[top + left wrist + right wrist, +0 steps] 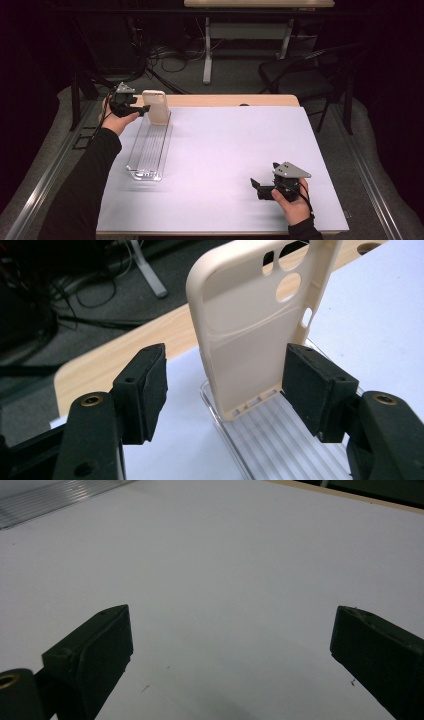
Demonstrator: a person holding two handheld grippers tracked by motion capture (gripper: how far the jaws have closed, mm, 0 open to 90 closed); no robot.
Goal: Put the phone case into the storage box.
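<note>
**Phone case upright in a clear tray, both grippers spread**

Table first: a wide white sheet covers most of it, with a strip of pale wood showing along the far edge. Beyond it the floor is dark, with a black chair at the far right, tangled cables, and the white legs of another table at the back.

Next in size is a clear tray, long and narrow with a ribbed floor, lying on the left part of the sheet and running from the near side toward the far edge. At its far end stands a cream phone case, upright, its lower edge resting inside the tray. In the left gripper view the phone case shows its hollow inner side, with round camera cut-outs near the top.

The left gripper is held just left of the case, at the far left of the table. Its jaws are spread wide; one pad sits right beside the case's edge, but contact cannot be told, and the other is well clear.

The right gripper is held low near the right front of the sheet, well apart from the tray. Its jaws are spread wide with bare white sheet between them.
</note>
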